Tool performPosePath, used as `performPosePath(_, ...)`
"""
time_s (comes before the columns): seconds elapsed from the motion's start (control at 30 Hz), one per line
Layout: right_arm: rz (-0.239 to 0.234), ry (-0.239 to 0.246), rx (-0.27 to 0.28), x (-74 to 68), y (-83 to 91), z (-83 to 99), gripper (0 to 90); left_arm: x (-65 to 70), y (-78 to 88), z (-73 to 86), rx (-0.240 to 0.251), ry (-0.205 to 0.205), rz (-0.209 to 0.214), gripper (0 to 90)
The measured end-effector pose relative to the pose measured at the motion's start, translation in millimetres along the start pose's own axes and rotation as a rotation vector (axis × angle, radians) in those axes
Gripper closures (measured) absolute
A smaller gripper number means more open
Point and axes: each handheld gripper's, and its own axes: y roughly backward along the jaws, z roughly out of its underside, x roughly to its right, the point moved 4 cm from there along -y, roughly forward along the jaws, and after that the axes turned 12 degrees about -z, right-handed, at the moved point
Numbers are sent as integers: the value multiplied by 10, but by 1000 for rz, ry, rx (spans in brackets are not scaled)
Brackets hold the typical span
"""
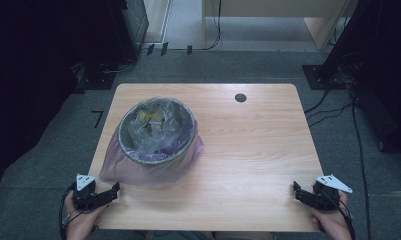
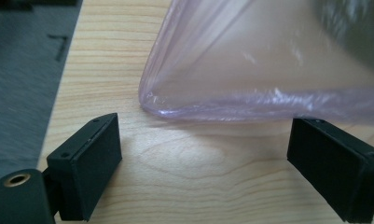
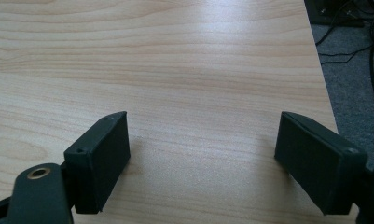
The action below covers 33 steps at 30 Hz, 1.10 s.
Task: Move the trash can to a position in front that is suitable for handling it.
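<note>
Resting at the near desk corners, both hand-held grippers stand released beside a lined bin.
High view: the left hand-held gripper (image 1: 99, 194) sits lower left, the right hand-held gripper (image 1: 308, 194) lower right; the bin (image 1: 157, 131) in its purple bag (image 1: 138, 172) stands left of centre on the desk (image 1: 248, 150). Left gripper view: jaws wide apart, bag corner (image 2: 184, 100) just ahead. Right gripper view: jaws apart over bare wood.

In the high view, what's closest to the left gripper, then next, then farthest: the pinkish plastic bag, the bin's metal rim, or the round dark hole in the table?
From the left gripper:
1. Pinkish see-through plastic bag, just ahead, hanging outside the bin.
2. Round grey metal bin rim, farther back, left half.
3. Round dark hole, far side, toward the right.
</note>
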Motion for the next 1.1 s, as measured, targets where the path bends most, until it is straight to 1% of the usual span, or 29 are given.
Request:
performPosePath(0.03,0,0,0,0,0,0,173,-2,22,-28,12,14,5,95)
performPosePath(0.07,0,0,0,0,0,0,173,-2,22,-28,12,14,5,95)
performPosePath(0.17,0,1,0,-1,1,1,175,-9,69,-134,53,46,28,95)
performPosePath(0.2,5,0,7,-1,3,-1,220,-17,82,-222,80,73,20,146)
performPosePath(0.23,5,0,7,-1,3,-1,220,-17,82,-222,80,73,20,146)
performPosePath(0.27,13,-6,19,-4,13,-2,284,-11,83,-263,92,83,27,147)
performPosePath(0.3,13,-6,19,-4,13,-2,284,2,81,-300,101,87,34,147)
performPosePath(0.37,17,-2,24,-13,15,-3,326,42,67,-361,118,70,29,169)
performPosePath(0.4,27,16,31,-39,18,-4,371,84,46,-412,132,82,23,241)
performPosePath(0.43,32,33,33,-54,18,-5,391,84,46,-412,132,82,23,265)
performPosePath(0.47,38,50,34,-68,17,-6,416,100,35,-439,134,94,18,326)
performPosePath(0.5,44,66,38,-81,18,-8,442,126,24,-495,150,104,4,390)
performPosePath(0.53,48,77,42,-95,19,-14,471,126,24,-495,150,104,4,408)
performPosePath(0.57,46,86,52,-109,26,-25,500,146,25,-568,168,129,11,433)
performPosePath(0.6,46,86,52,-109,26,-25,500,146,25,-568,168,129,11,466)
performPosePath(0.67,24,75,95,-141,53,-78,551,174,23,-654,190,153,18,515)
performPosePath(0.7,24,75,95,-141,53,-78,551,196,18,-698,199,160,23,515)
performPosePath(0.73,2,61,127,-166,60,-120,573,259,-3,-780,220,174,39,566)
performPosePath(0.77,2,61,127,-166,60,-120,573,259,-3,-780,220,174,39,593)
performPosePath(0.8,-8,65,149,-209,43,-158,574,337,-33,-844,226,177,53,617)
performPosePath(0.83,-11,69,154,-237,28,-176,575,337,-33,-844,226,177,53,654)
performPosePath(0.87,-11,69,154,-237,28,-176,575,380,-49,-869,226,174,67,654)
performPosePath(0.9,-17,82,167,-306,-10,-215,575,467,-80,-918,226,172,80,765)
performPosePath(0.93,-17,82,167,-306,-10,-215,575,467,-80,-918,226,172,80,801)
performPosePath(0.97,-30,89,198,-386,-48,-264,581,506,-95,-944,230,169,86,832)
performPosePath(1.0,-37,96,209,-428,-68,-291,585,580,-123,-998,241,173,116,858)
performPosePath(1.03,-37,96,209,-428,-68,-291,585,580,-123,-998,241,173,116,880)
performPosePath(1.07,-43,107,213,-475,-89,-319,589,614,-133,-1022,241,177,138,880)
performPosePath(1.1,-55,134,212,-577,-138,-374,599,683,-149,-1063,254,182,185,900)
